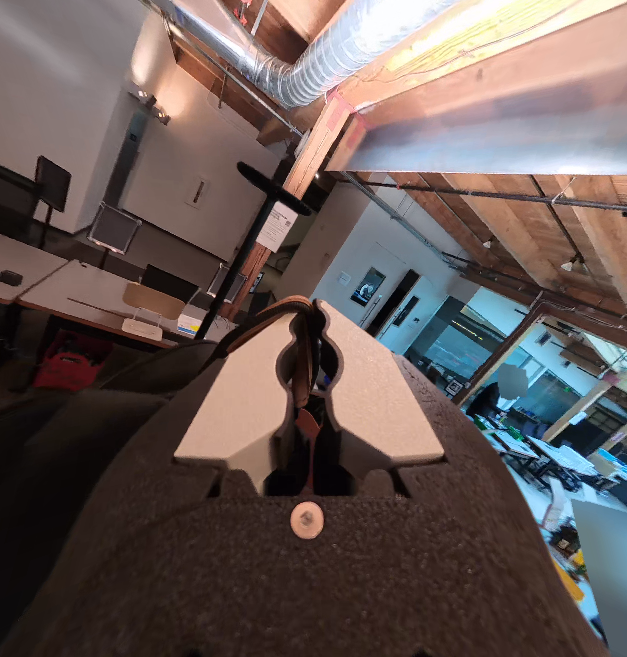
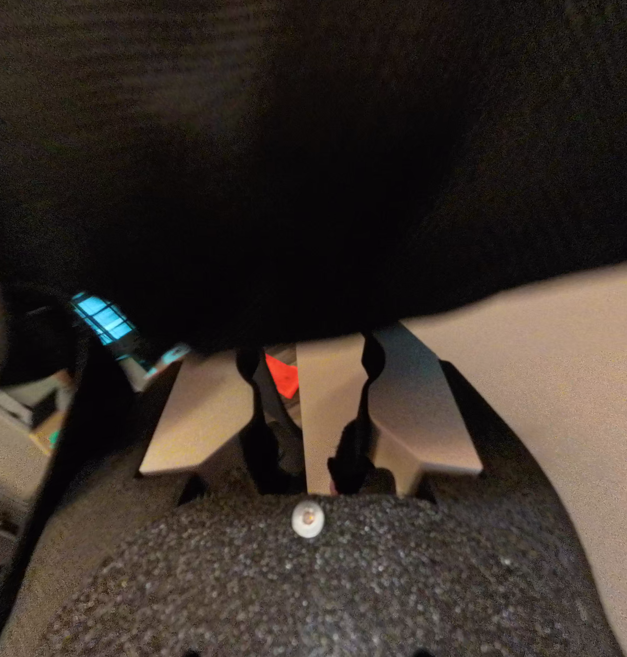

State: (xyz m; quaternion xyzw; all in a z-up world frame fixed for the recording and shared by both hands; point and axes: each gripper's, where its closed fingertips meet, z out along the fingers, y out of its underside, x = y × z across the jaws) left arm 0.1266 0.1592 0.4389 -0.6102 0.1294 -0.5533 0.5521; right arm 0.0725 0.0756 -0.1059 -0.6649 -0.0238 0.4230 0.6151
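Brown-and-black zippered fabric edge (image 1: 303, 341) of a dark bag is pinched in the left gripper (image 1: 310, 311), jaws clenched on it. Right gripper (image 2: 310, 350), jaws parted, points under dark, blurred fabric (image 2: 304, 177), probably the same bag, above a pale bench (image 2: 535, 355).
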